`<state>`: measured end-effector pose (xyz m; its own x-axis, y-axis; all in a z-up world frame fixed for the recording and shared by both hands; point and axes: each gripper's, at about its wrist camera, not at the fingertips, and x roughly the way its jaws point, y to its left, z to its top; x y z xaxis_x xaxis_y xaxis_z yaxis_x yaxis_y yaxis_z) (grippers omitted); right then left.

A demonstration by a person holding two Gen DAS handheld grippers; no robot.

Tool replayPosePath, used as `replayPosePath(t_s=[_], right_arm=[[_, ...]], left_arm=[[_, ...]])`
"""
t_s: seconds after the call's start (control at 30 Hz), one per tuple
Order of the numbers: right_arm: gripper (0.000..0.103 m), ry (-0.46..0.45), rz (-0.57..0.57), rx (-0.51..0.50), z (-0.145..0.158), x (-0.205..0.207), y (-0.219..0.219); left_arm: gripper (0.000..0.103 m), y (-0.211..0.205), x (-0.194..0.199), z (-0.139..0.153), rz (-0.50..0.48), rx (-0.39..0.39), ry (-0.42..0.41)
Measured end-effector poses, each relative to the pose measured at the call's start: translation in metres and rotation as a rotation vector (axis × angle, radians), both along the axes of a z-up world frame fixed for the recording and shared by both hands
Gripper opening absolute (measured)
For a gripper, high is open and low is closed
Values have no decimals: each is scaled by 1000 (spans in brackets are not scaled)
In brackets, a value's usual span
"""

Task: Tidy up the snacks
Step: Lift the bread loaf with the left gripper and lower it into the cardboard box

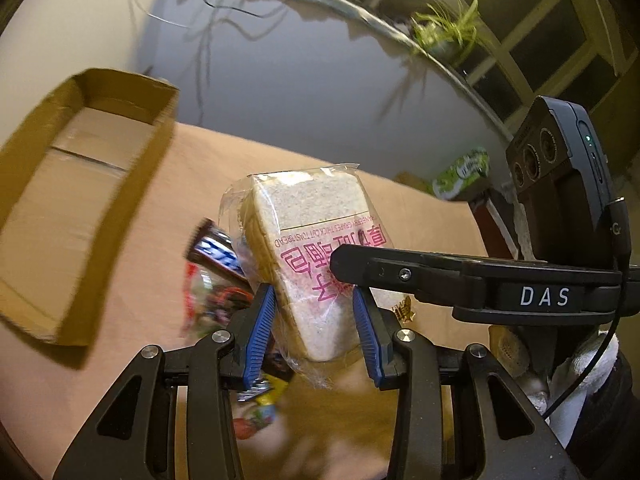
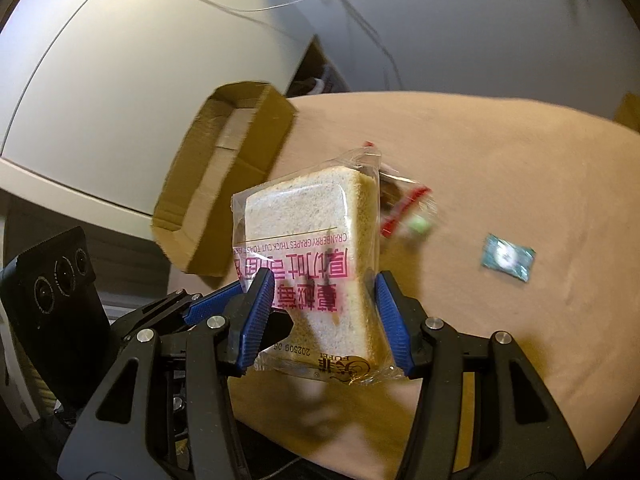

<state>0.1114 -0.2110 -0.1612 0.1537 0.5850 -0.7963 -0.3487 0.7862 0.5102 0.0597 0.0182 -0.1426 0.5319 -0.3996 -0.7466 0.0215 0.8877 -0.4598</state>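
**Bread pack carried by both jaws toward the box**

Peach cloth covers the counter (image 2: 500, 152), with a pale wall behind it. On its far left corner sits an open cardboard box (image 1: 80, 184), seemingly empty. Loose snack packets lie on the cloth: a red-trimmed one (image 2: 404, 208) and a small teal sachet (image 2: 507, 257) off to the right.

A wrapped bread slice (image 2: 308, 240) hangs above the counter, upright, clear of the cloth. The right gripper (image 2: 326, 316) has its jaws partly closed on the slice's lower half, pads at either side. The left gripper (image 1: 314, 324) grips the same pack likewise.

To do this well, I judge both hands should travel together, squeeze lightly, and lower the pack flat into the box.
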Motion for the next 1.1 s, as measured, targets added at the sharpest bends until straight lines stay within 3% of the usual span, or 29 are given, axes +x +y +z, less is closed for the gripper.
replayPosePath(t_s=[0.57, 1.1], right_arm=[[55, -50, 232, -7, 15, 14, 129], [55, -42, 355, -29, -4, 33, 217]], left_arm=[[38, 87, -25, 7, 253, -3, -24], [38, 146, -14, -11, 372, 20, 30]])
